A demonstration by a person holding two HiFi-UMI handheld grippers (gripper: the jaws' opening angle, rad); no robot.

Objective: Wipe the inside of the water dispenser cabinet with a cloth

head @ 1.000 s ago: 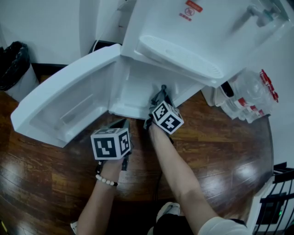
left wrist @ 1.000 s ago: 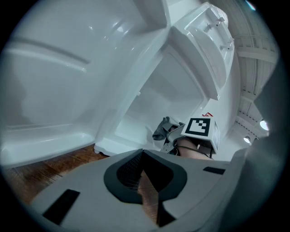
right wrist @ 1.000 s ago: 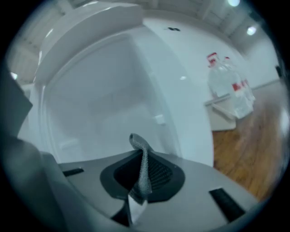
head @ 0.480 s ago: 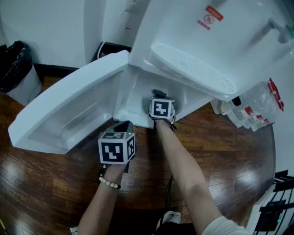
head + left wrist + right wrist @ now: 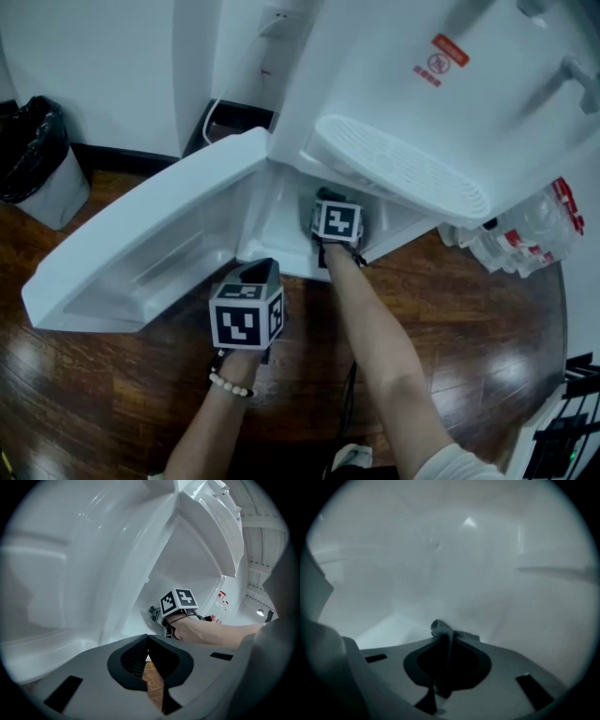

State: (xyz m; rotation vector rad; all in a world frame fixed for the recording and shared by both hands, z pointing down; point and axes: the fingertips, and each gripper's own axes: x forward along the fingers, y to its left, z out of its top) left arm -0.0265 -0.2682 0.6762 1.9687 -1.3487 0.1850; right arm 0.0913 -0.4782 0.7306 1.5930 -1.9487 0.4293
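Note:
The white water dispenser [image 5: 450, 103] stands with its lower cabinet door [image 5: 141, 253] swung open to the left. My right gripper [image 5: 328, 200] reaches into the cabinet opening [image 5: 281, 211], its marker cube facing up. In the right gripper view it [image 5: 443, 637] is shut on a bunched grey cloth [image 5: 442, 629], close to the pale inner wall [image 5: 454, 573]. My left gripper [image 5: 260, 267] hovers outside, in front of the door's lower edge, shut with nothing in it [image 5: 147, 639]. The left gripper view also catches the right gripper [image 5: 154, 613] down in the cabinet.
A black-lined waste bin [image 5: 33, 141] stands at the far left by the wall. A pack of clear plastic bottles [image 5: 534, 234] sits on the wooden floor [image 5: 469, 328] to the dispenser's right. A cable [image 5: 211, 117] runs down behind the door. The drip tray [image 5: 403, 169] overhangs the opening.
My right gripper has pushed further into the cabinet with the cloth. The left gripper stays in front of the door, shifted slightly right as the view moved closer.

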